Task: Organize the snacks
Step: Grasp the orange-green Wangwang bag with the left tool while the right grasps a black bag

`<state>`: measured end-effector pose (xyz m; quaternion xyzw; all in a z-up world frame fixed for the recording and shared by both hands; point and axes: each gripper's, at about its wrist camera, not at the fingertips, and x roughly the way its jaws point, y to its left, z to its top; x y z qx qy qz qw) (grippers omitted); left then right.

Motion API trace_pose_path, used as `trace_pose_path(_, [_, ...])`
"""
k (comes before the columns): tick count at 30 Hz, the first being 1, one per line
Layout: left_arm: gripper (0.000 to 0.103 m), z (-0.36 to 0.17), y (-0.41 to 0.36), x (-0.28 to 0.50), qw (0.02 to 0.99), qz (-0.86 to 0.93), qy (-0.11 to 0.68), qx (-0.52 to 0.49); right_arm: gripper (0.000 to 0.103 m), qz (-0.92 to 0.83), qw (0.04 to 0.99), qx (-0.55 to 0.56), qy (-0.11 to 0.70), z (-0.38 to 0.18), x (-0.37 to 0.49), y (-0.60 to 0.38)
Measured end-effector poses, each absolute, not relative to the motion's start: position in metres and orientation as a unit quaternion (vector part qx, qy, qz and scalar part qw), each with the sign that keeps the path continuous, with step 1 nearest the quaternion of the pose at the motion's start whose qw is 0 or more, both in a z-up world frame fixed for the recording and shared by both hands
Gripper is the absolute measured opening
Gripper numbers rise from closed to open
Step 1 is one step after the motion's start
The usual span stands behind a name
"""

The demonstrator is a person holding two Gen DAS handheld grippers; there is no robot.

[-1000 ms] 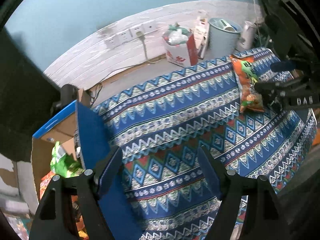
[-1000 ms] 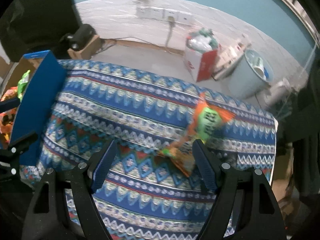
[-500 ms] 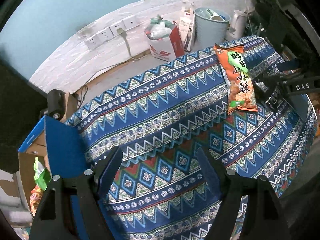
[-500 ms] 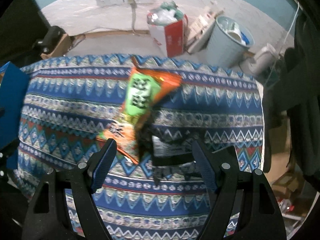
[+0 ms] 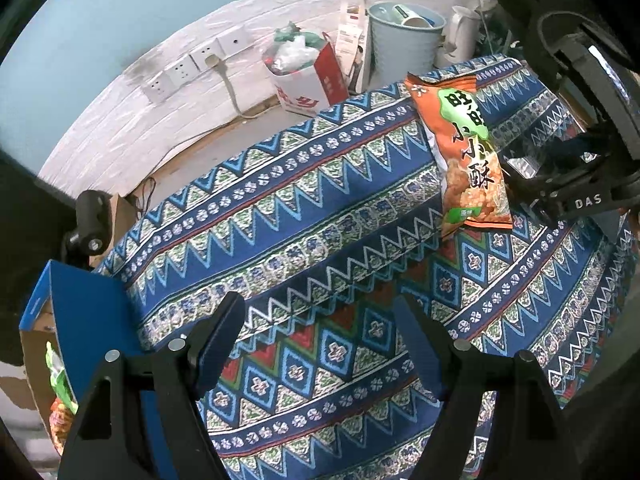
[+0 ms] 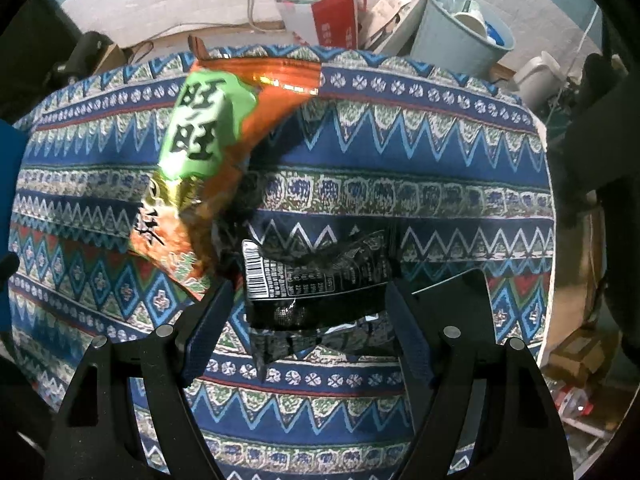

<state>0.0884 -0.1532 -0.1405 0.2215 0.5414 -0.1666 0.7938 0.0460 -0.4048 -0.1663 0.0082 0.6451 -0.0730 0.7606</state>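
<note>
An orange snack bag with a green label (image 5: 470,156) lies on the patterned blue cloth (image 5: 304,216) at the far right; it also shows in the right wrist view (image 6: 200,168). A black snack packet (image 6: 316,276) lies right of it. My right gripper (image 6: 308,312) is open, its fingers on either side of the black packet's near end; it also shows in the left wrist view (image 5: 568,196). My left gripper (image 5: 316,340) is open and empty over the cloth's near part. A cardboard box with blue flaps (image 5: 76,312) holds snack bags at the lower left.
Past the table's far edge stand a red-and-white box of trash (image 5: 304,72), a pale blue bin (image 5: 404,44) and a white kettle (image 5: 460,40). Wall sockets (image 5: 192,68) sit on the white brick wall. A black stand (image 5: 90,220) is at the left.
My right gripper has closed in on the black packet, which now lies between its fingers. The left wrist view has swung right and closer to the orange bag; the box slid out to the left.
</note>
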Motion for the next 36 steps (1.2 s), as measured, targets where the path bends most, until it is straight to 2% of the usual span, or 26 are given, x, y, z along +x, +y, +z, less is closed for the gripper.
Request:
trace_pose_path(15, [0.079, -0.155, -0.182, 0.091, 0.782, -0.181, 0.548, 0.236, 0.078, -0.068, 0.756, -0.028, 0.65, -0.188, 0.052, -0.406])
trace_pose_path(17, [0.079, -0.154, -0.184, 0.093, 0.783, -0.182, 0.55, 0.228, 0.072, -0.064, 0.761, -0.031, 0.645, -0.186, 0.049, -0.407])
trace_pose_path(18, [0.079, -0.154, -0.185, 0.094, 0.784, -0.183, 0.55, 0.224, 0.067, -0.063, 0.763, -0.028, 0.643, -0.185, 0.048, -0.408])
trace_pose_path(20, [0.079, -0.152, -0.188, 0.097, 0.787, -0.186, 0.547, 0.217, 0.065, -0.062, 0.768, -0.016, 0.637, -0.178, 0.047, -0.409])
trace_pose_path(36, [0.082, -0.147, -0.249, 0.132, 0.783, -0.204, 0.569, 0.146, 0.064, -0.099, 0.807, -0.026, 0.582, -0.123, 0.056, -0.432])
